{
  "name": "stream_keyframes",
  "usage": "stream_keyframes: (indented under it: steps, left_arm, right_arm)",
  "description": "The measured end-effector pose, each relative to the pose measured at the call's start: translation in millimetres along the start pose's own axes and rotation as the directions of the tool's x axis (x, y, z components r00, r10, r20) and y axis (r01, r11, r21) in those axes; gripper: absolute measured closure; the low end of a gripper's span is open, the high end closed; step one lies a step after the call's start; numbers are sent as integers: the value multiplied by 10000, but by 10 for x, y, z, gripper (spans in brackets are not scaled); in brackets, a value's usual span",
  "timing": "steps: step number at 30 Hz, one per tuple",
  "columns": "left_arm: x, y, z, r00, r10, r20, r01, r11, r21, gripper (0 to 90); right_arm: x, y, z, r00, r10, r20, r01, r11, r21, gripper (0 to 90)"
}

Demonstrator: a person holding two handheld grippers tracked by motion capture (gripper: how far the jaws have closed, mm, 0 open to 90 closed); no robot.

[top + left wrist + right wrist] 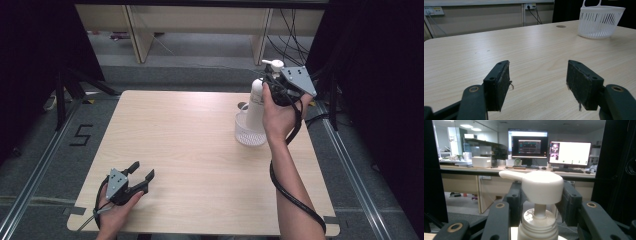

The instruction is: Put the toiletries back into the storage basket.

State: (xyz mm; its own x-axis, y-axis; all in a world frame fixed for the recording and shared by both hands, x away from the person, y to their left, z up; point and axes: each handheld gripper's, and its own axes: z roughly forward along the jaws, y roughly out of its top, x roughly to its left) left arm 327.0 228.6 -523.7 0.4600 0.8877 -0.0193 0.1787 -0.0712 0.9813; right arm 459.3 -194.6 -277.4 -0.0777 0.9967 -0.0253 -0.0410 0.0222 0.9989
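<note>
A white pump bottle (256, 105) stands upright at the table's far right, its lower part inside or just over a white slotted basket (248, 134); I cannot tell whether it rests on the bottom. My right gripper (274, 82) is shut on the bottle's top. In the right gripper view my right gripper (540, 195) has one jaw on each side of the pump head (541, 185), spout pointing left. My left gripper (142, 171) lies open on the wooden table (190, 145) near the front left corner. In the left gripper view my left gripper (537, 82) has nothing between its jaws, and the basket (600, 22) sits far off.
A small round grommet hole (243, 105) sits in the tabletop just left of the basket. Black curtains flank both sides. Desk legs and cables stand beyond the far edge, and a desk with monitors (549, 147) lies further back. The floor at left carries a "5" marker (81, 135).
</note>
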Motion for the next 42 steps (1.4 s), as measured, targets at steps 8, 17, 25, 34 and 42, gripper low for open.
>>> stream_keyframes:
  steps: [8, 17, 25, 34, 42]
  left_arm:
    - [-1, 0, -1, 10000, 11, 0, -11, 10000, -5, 350]
    - [-1, 0, 0, 10000, -4, 3, 4, 10000, -9, 350]
    - [-2, 0, 0, 10000, 22, 8, -22, 10000, 4, 349]
    - [-2, 0, -1, 10000, 23, 13, -23, 10000, -2, 349]
    - [-1, 0, -1, 10000, 17, 19, -17, 10000, -6, 350]
  right_arm:
    - [2, -15, 54, 10000, -5, 14, 5, 10000, 63, 600]
    - [2, -52, 128, 10000, 31, -43, -30, 9998, 200, 600]
    - [-12, -82, 194, 10000, -29, 10, 28, 9992, 411, 600]
    - [-11, -94, 249, 10000, -18, -41, 20, 9990, 452, 600]
    - [-8, -138, 286, 9999, 94, -74, -89, 9976, 679, 599]
